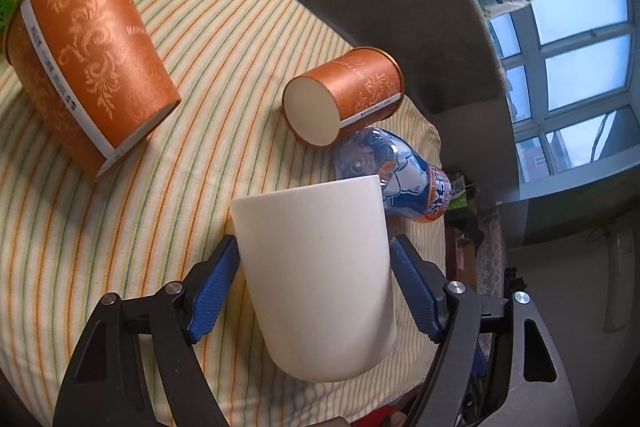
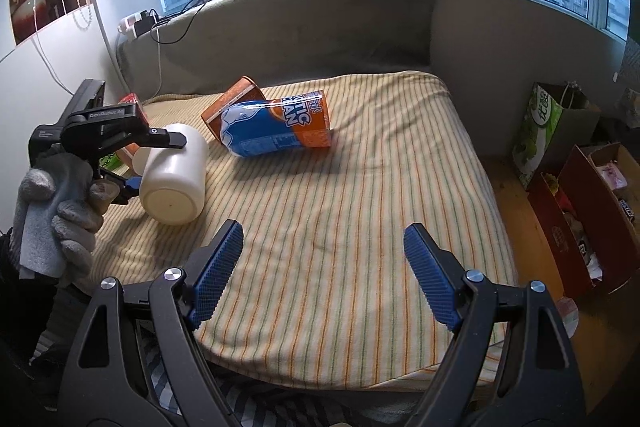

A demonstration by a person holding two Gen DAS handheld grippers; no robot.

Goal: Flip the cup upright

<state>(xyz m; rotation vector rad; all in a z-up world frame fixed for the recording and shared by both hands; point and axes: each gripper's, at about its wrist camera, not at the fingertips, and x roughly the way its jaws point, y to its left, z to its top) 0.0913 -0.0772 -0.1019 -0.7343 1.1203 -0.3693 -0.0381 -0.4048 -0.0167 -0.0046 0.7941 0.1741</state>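
Note:
A plain white cup (image 1: 316,275) is held between the blue pads of my left gripper (image 1: 314,263), which is shut on its sides. In the right wrist view the white cup (image 2: 174,183) is tilted on its side, its flat bottom facing the camera, lifted a little above the striped cloth. The left gripper (image 2: 152,163) and a gloved hand show there at the left. My right gripper (image 2: 322,259) is open and empty, hovering over the front of the striped cloth (image 2: 360,207).
Two orange patterned paper cups (image 1: 92,67) (image 1: 344,95) lie on the cloth, with a blue-orange packet (image 1: 404,179) beside the smaller one. A grey padded ledge (image 2: 300,27) borders the back. A green bag (image 2: 548,131) and open boxes (image 2: 592,211) stand on the floor at right.

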